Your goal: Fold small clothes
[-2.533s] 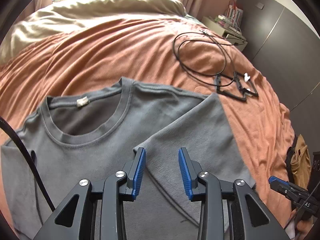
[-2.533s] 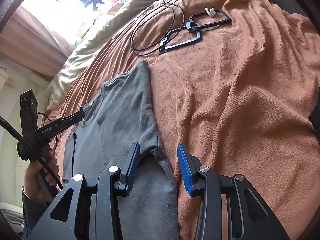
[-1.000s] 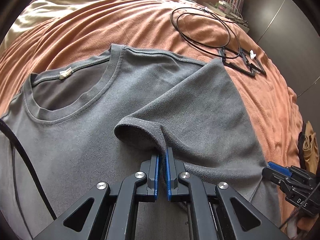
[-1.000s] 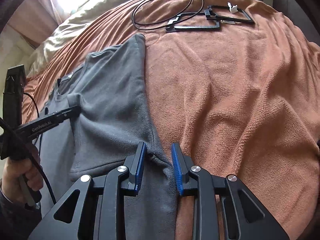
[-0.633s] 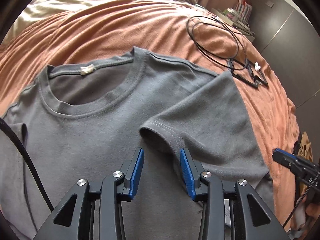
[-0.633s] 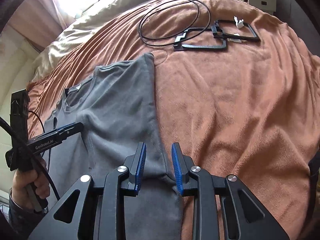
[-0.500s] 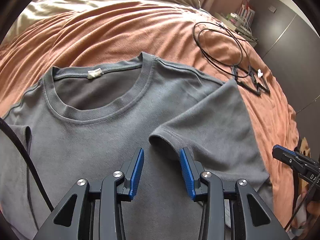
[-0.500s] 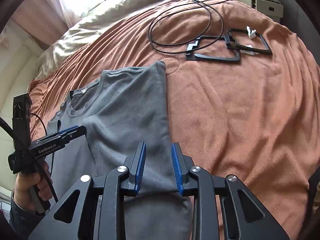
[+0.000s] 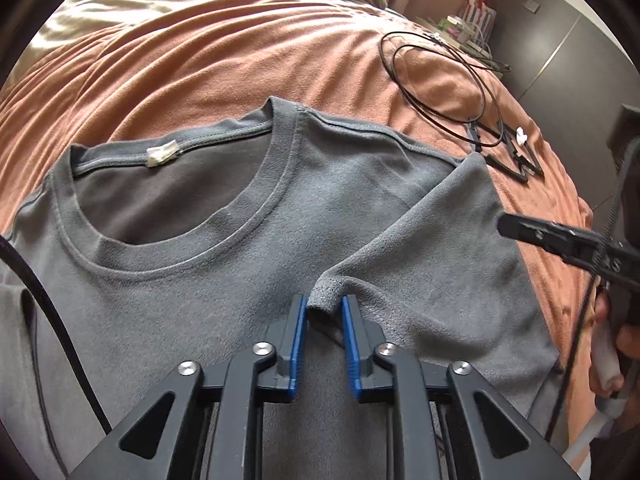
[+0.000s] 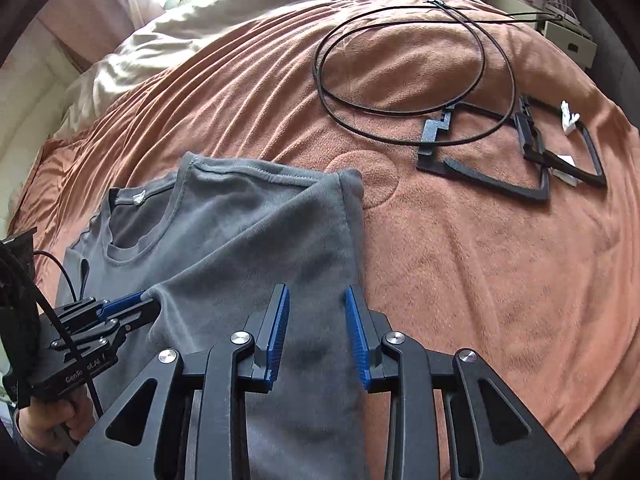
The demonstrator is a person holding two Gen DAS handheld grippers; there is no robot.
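A grey T-shirt (image 9: 208, 272) lies flat on the orange blanket, neck hole up, its right sleeve (image 9: 448, 256) folded inward over the chest. My left gripper (image 9: 324, 312) has its blue pads close around the sleeve's hem corner (image 9: 326, 294), pinching it with a narrow gap left. It also shows in the right wrist view (image 10: 136, 306) at the sleeve edge. My right gripper (image 10: 316, 320) is open and empty, hovering over the shirt's folded right side (image 10: 280, 248). It appears at the right in the left wrist view (image 9: 516, 228).
The orange blanket (image 10: 460, 260) covers the bed. A coiled black cable (image 10: 400, 64) and black frames (image 10: 516, 156) lie beyond the shirt to the right. A beige duvet (image 9: 200, 0) lies at the head. A dark wardrobe (image 9: 560, 52) stands to the right.
My left gripper has closed from wide open onto the sleeve hem. My right gripper has opened wider and moved forward over the shirt's folded side.
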